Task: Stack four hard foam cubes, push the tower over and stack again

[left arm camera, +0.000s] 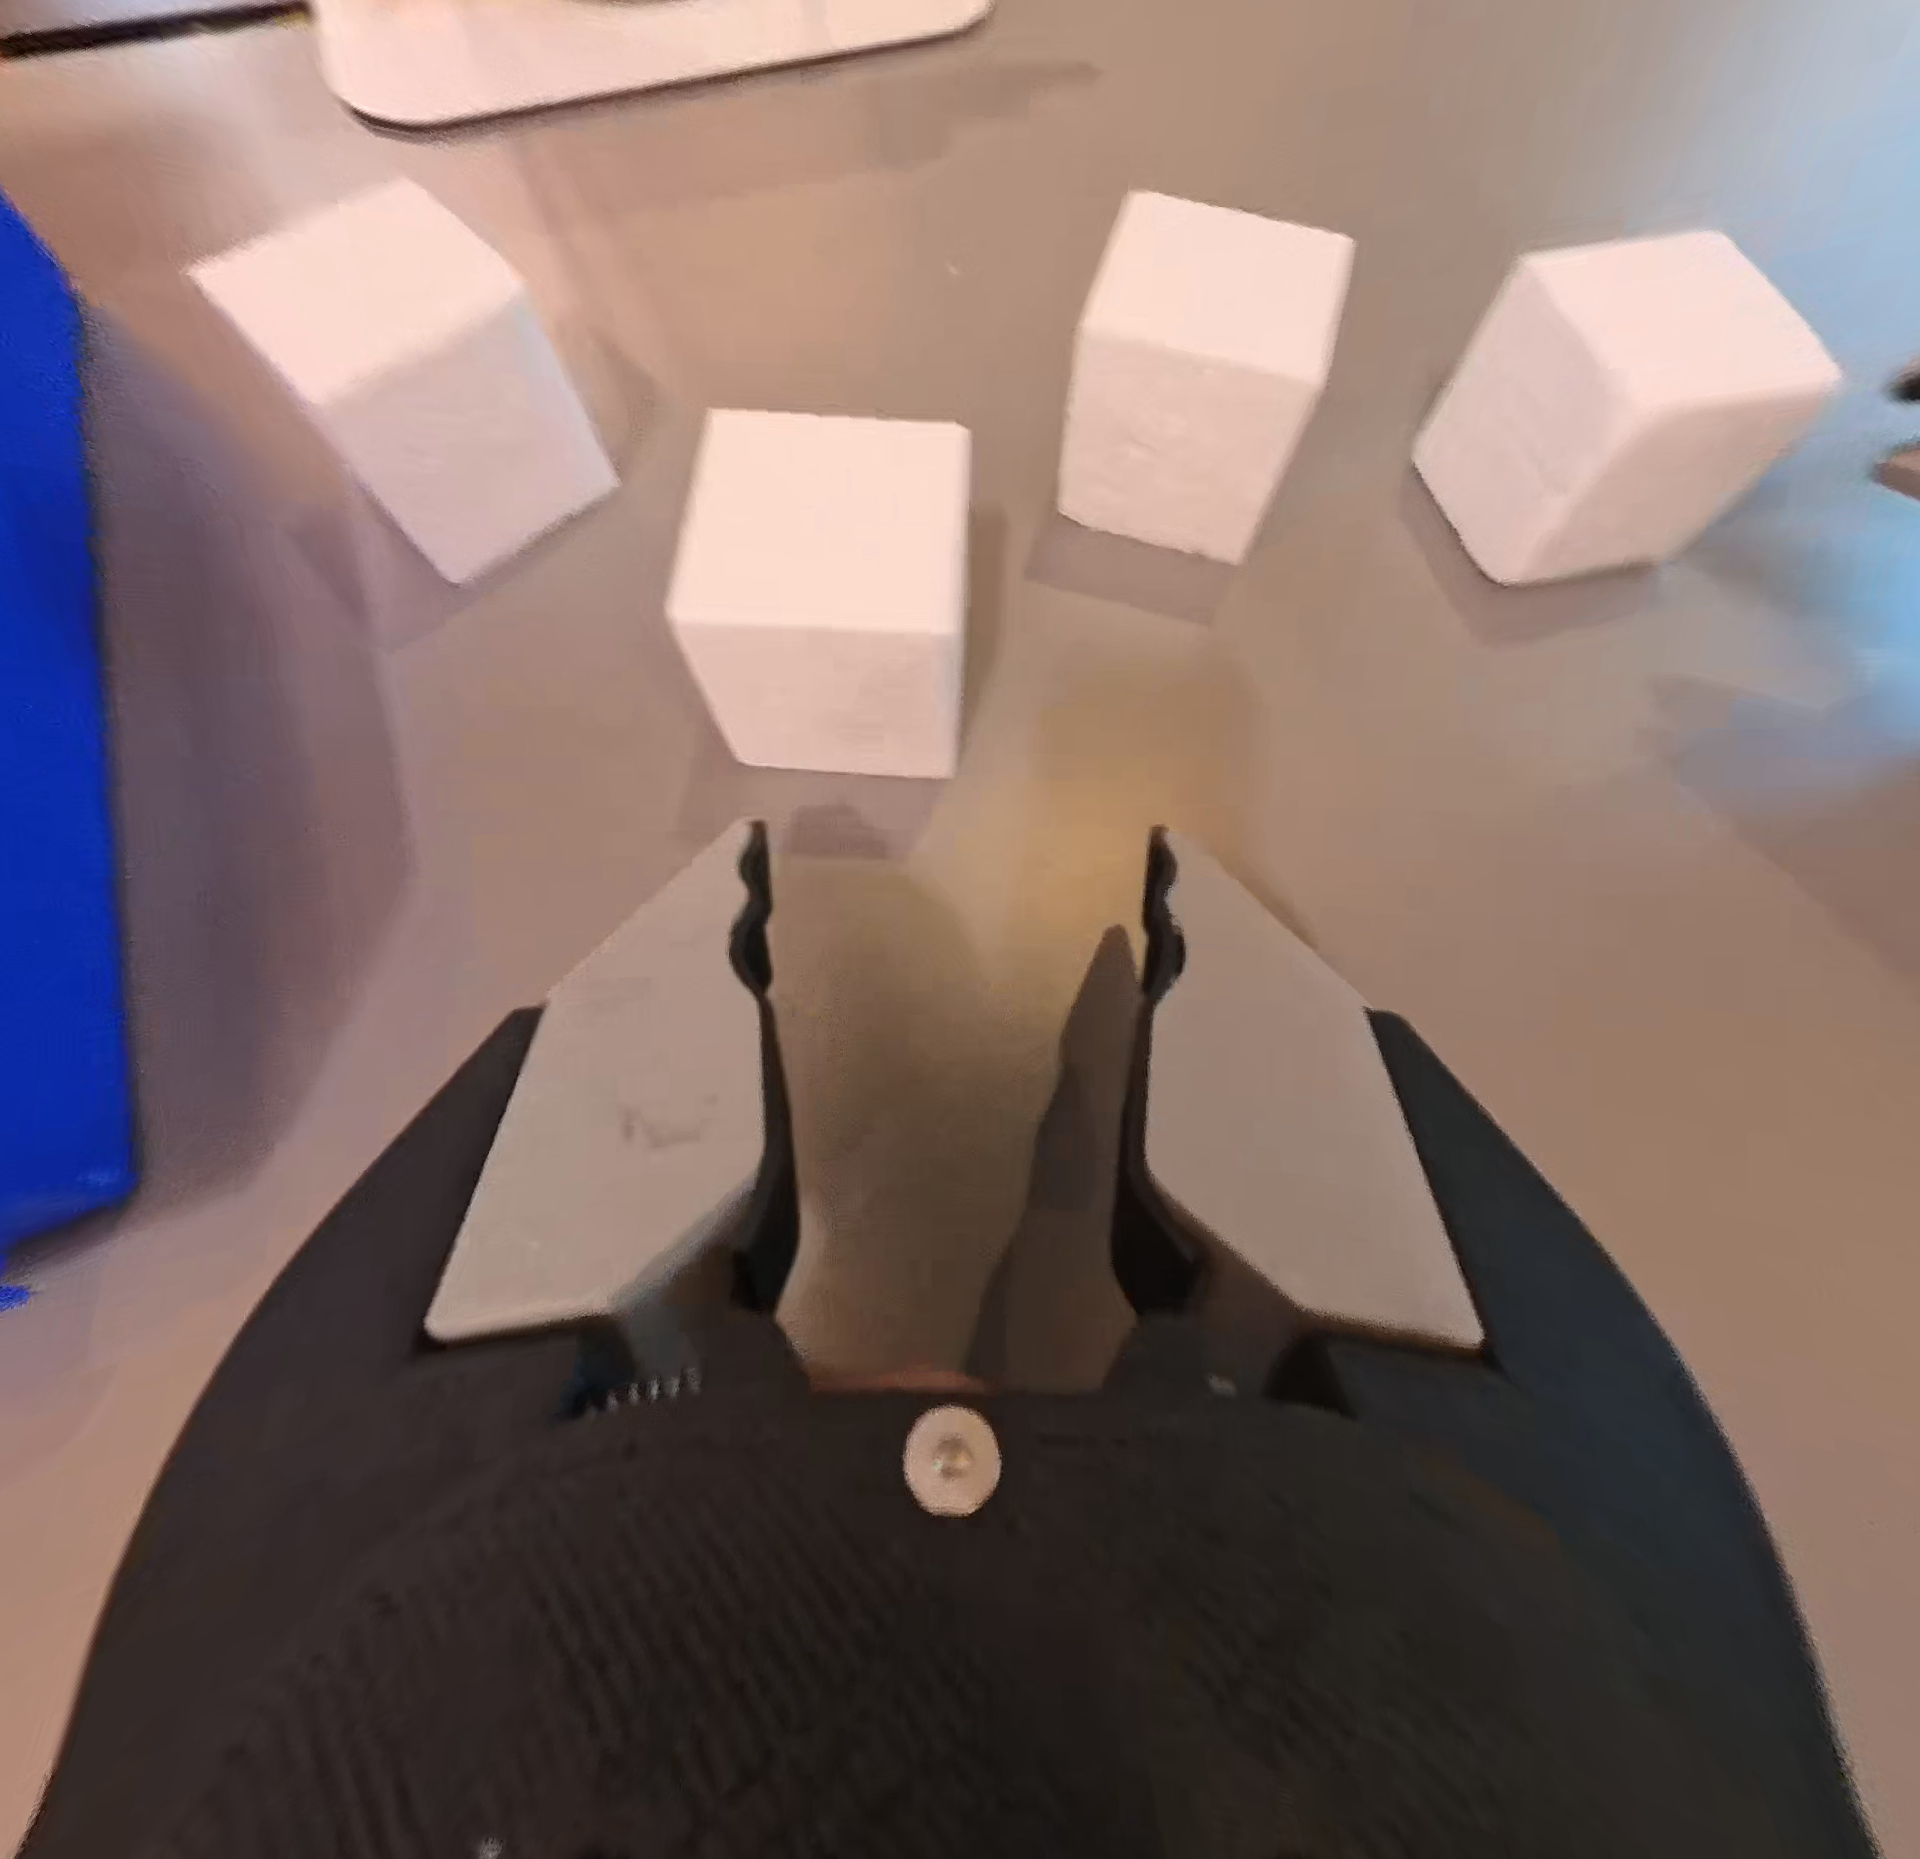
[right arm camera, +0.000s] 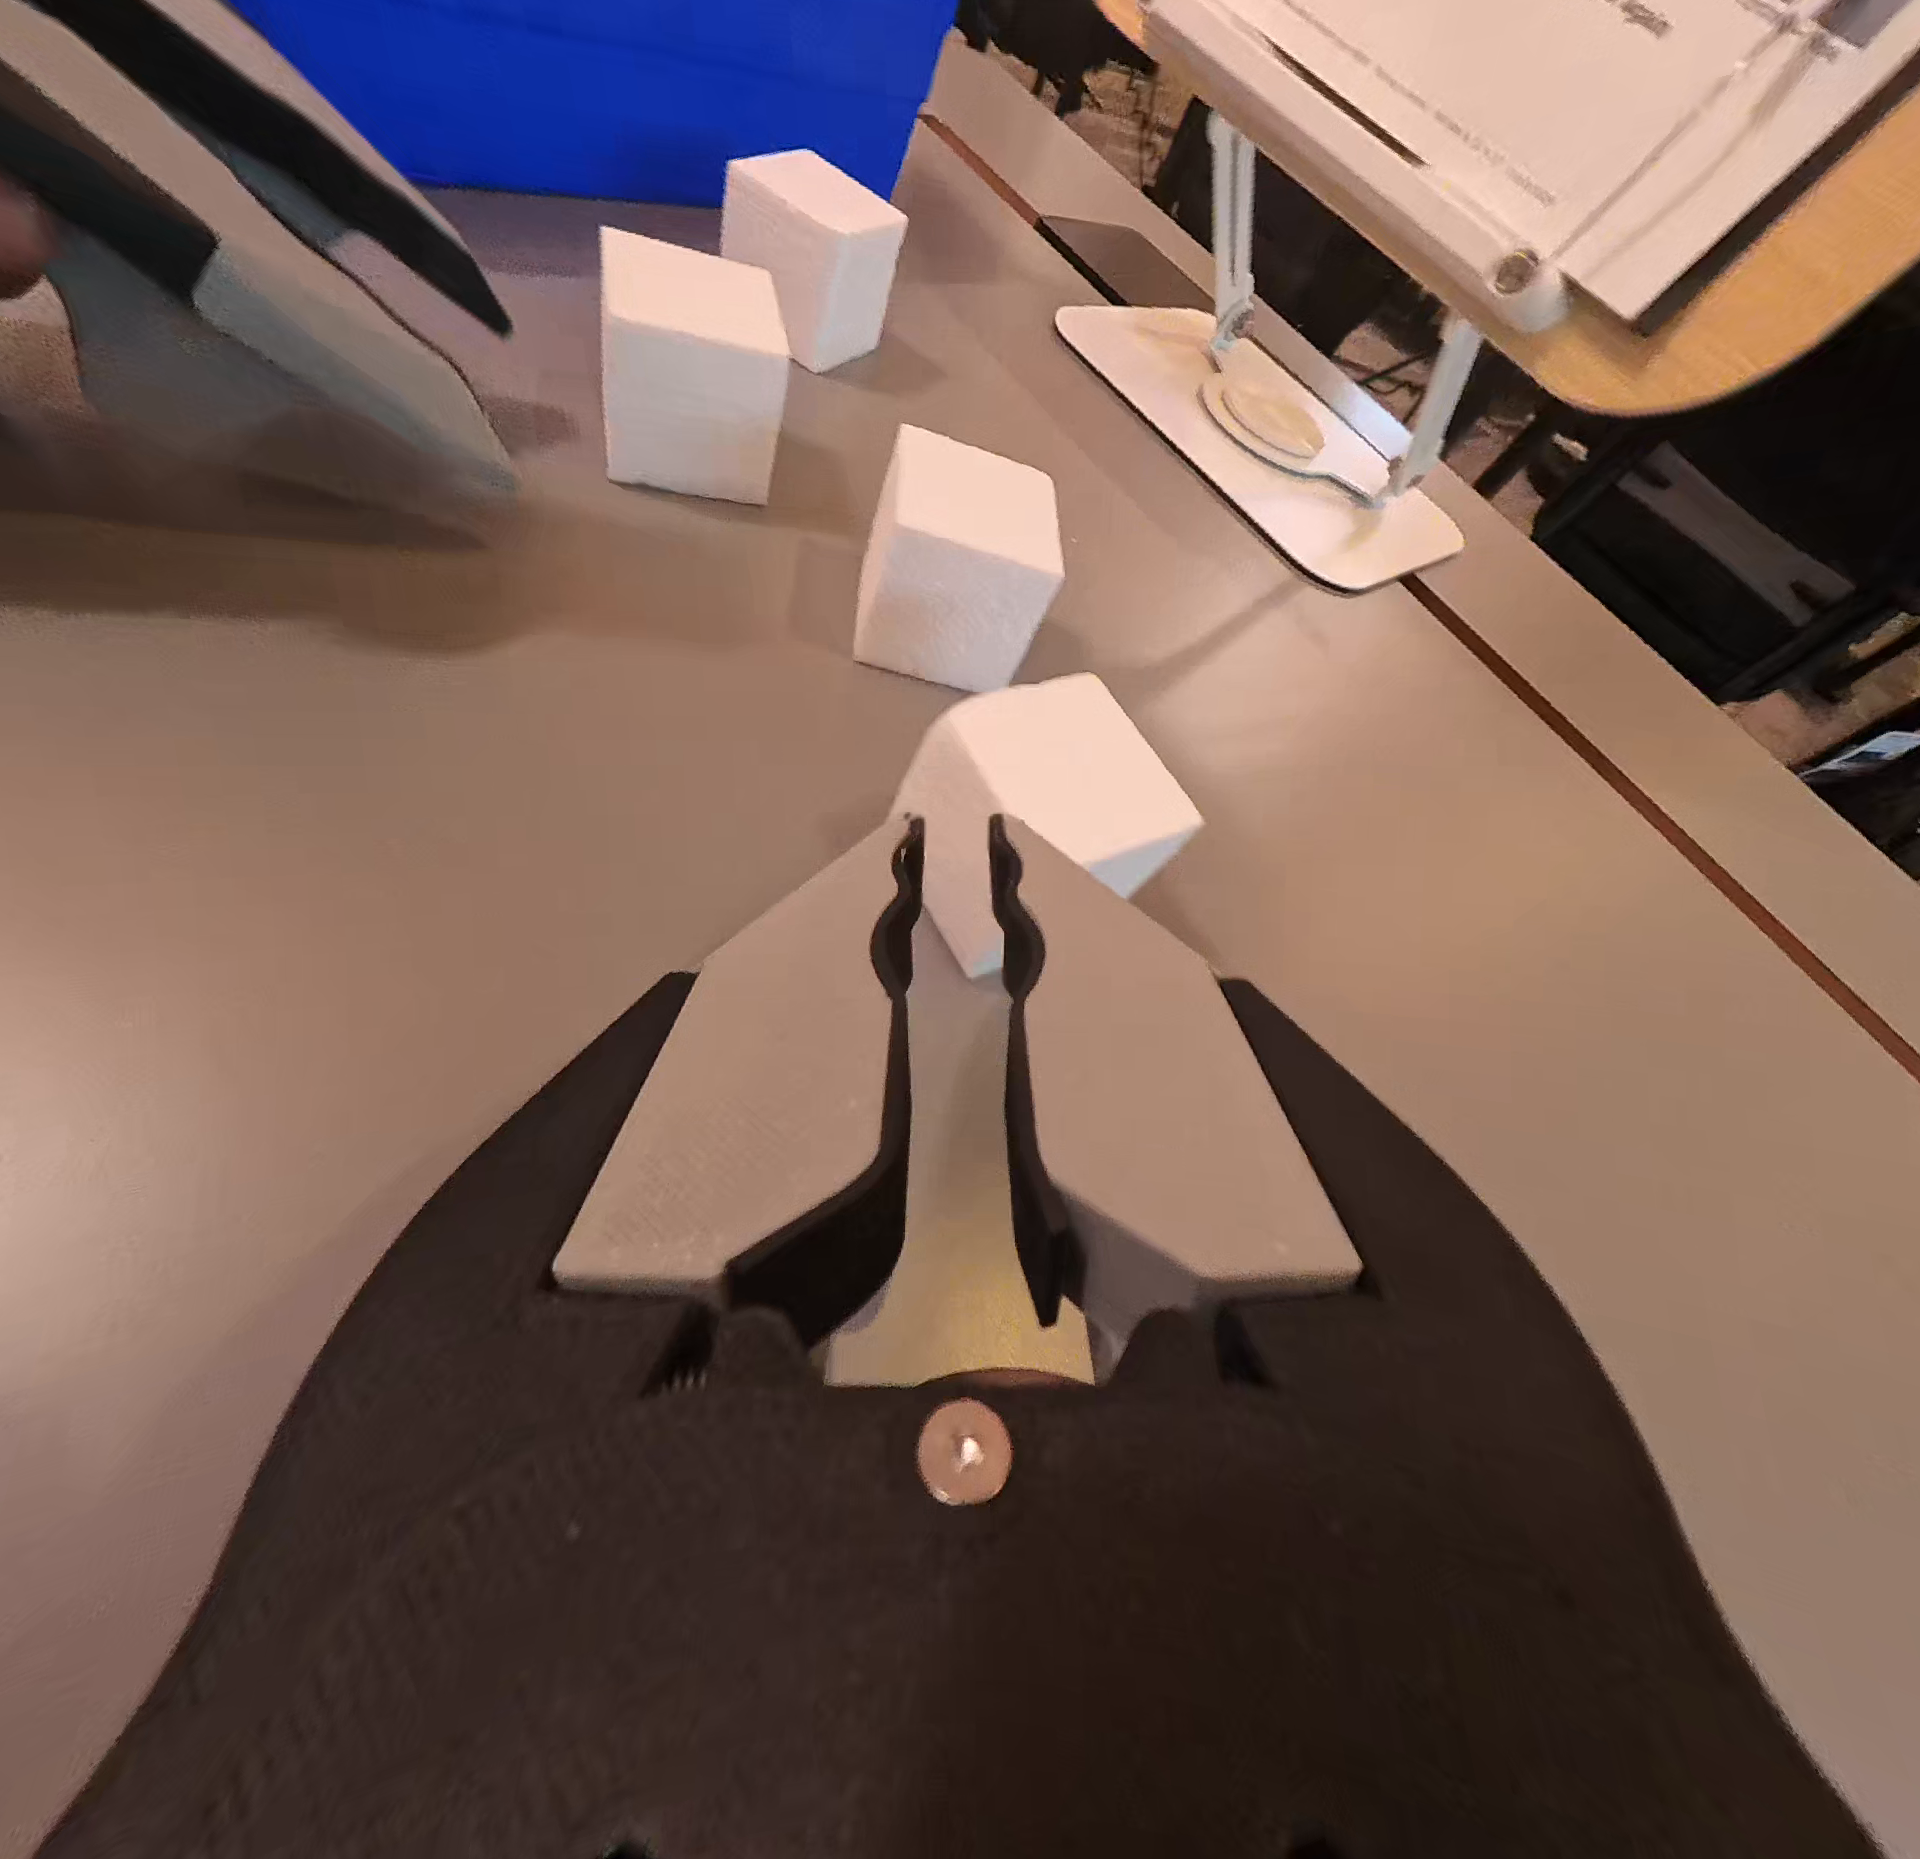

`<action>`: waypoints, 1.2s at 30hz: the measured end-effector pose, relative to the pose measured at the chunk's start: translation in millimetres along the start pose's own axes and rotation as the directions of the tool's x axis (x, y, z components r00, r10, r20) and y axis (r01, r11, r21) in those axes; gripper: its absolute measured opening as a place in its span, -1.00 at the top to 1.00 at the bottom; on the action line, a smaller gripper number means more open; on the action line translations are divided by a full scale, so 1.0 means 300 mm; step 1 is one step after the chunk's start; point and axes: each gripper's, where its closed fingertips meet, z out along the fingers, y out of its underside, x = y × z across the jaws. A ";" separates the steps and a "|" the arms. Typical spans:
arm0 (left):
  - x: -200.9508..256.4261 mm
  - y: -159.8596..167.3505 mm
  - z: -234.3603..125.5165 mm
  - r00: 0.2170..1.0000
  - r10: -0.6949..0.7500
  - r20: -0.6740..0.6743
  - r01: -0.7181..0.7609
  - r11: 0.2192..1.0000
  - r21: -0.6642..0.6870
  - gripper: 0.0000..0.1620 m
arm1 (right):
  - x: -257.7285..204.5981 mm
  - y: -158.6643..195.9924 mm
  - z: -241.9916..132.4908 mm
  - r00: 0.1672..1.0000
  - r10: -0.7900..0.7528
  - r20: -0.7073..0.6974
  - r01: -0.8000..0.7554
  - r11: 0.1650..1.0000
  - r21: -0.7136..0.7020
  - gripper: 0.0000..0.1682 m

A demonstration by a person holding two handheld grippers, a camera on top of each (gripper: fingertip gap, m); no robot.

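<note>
The left gripper is held wide apart above the bench, empty. The right gripper, narrowed and empty, is aimed at the nearest of four foam cubes, which are scattered singly toward the far edge.

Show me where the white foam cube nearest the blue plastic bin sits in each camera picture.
Left wrist view: white foam cube, far left, beside the blue plastic bin.
Right wrist view: top centre, farthest cube, just before the bin.
Shared landmark: the blue bin.
</note>
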 end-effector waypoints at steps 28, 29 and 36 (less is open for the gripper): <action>0.461 -0.036 0.116 0.713 0.466 -0.524 -0.508 0.858 0.073 0.29 | 0.200 0.059 -0.090 0.973 0.231 0.026 -0.233 0.969 0.084 0.78; 0.487 -0.042 0.124 0.699 0.474 -0.536 -0.515 0.853 0.083 0.30 | 0.206 0.063 -0.090 0.971 0.238 0.026 -0.240 0.967 0.084 0.78; 0.584 -0.070 0.174 0.668 0.495 -0.555 -0.532 0.840 0.108 0.28 | 0.216 0.076 -0.092 0.971 0.236 0.050 -0.239 0.967 0.083 0.74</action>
